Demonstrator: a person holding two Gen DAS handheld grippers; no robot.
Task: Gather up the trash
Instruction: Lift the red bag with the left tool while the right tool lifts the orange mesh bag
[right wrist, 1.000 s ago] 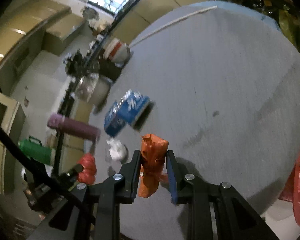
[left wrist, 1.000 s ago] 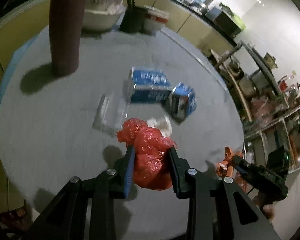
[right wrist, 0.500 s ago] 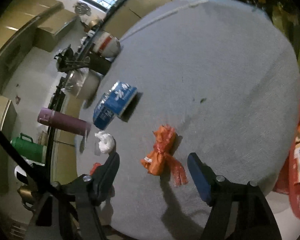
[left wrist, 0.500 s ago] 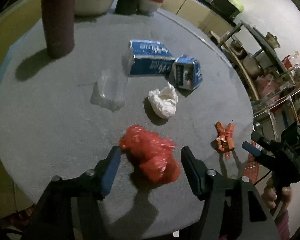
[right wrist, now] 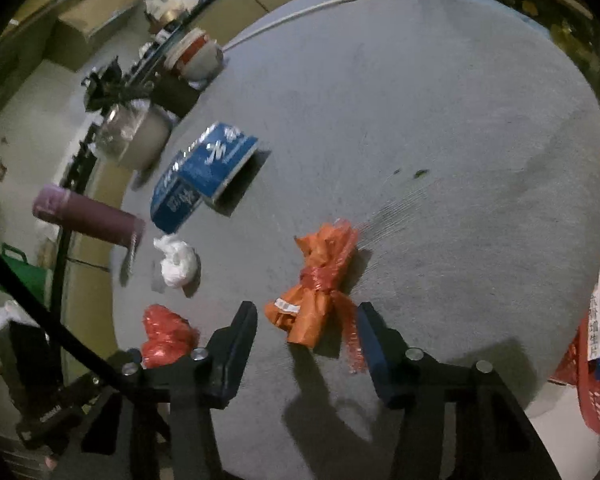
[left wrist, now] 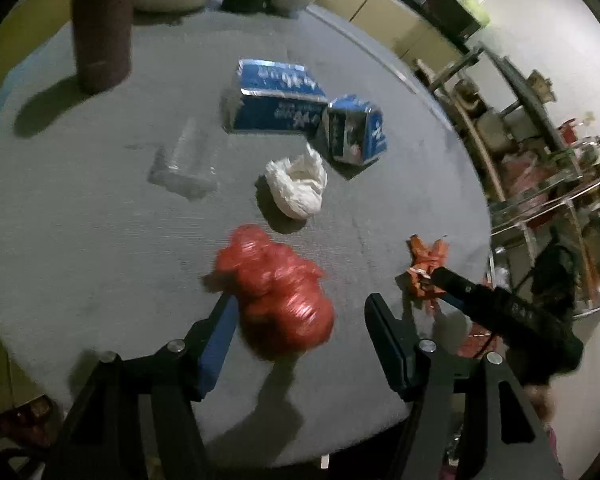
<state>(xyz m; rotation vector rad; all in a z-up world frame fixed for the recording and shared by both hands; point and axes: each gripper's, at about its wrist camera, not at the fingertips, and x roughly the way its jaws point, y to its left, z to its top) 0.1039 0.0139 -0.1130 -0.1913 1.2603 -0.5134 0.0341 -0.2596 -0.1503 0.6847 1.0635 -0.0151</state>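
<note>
On a round grey table (left wrist: 80, 240), the left gripper (left wrist: 300, 320) has just been opening; its jaws stand apart around a crumpled red bag (left wrist: 276, 296) at the near edge. The right gripper (right wrist: 306, 332), just been closing, stands apart around an orange wrapper (right wrist: 320, 284). Both look light, soft and slippery; the knotted middle seems the surest hold.

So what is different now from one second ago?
Both grips ended. The left gripper let go of the red bag; the right gripper released the orange wrapper, and its jaws have just been closing again without pressing it. Both now lie on the table. The blue cartons and white wad stayed.
</note>
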